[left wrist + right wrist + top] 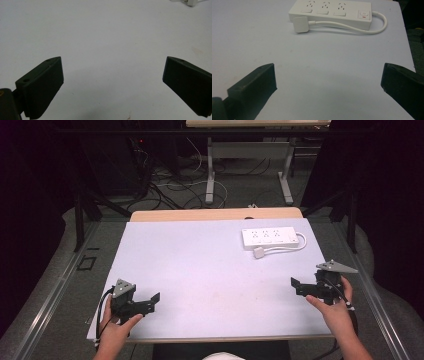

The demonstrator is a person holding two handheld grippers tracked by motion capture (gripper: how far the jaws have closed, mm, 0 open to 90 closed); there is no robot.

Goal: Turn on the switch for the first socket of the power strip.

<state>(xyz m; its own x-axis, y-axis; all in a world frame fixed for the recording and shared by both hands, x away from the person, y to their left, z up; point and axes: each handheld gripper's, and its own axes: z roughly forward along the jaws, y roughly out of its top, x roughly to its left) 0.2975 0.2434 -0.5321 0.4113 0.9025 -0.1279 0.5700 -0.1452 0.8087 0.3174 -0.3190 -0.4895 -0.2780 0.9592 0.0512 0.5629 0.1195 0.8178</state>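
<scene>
A white power strip (267,237) (332,12) lies at the far right of the pale table mat (200,265). Its short cable (367,31) loops back, and its flat white plug (258,252) (300,24) lies on the mat just in front of the strip. My left gripper (152,302) (112,72) rests low at the near left, open, with bare mat between its jaws. At the near right my right gripper (296,286) (328,75) is open too and faces the strip from some distance. A corner of the plug (191,2) shows at the top right of the left gripper view.
The mat covers a wooden tabletop (215,214) whose far edge shows behind it. Beyond stand the metal legs (211,175) of another table and loose cables (165,185) on the floor. Dark curtains flank both sides.
</scene>
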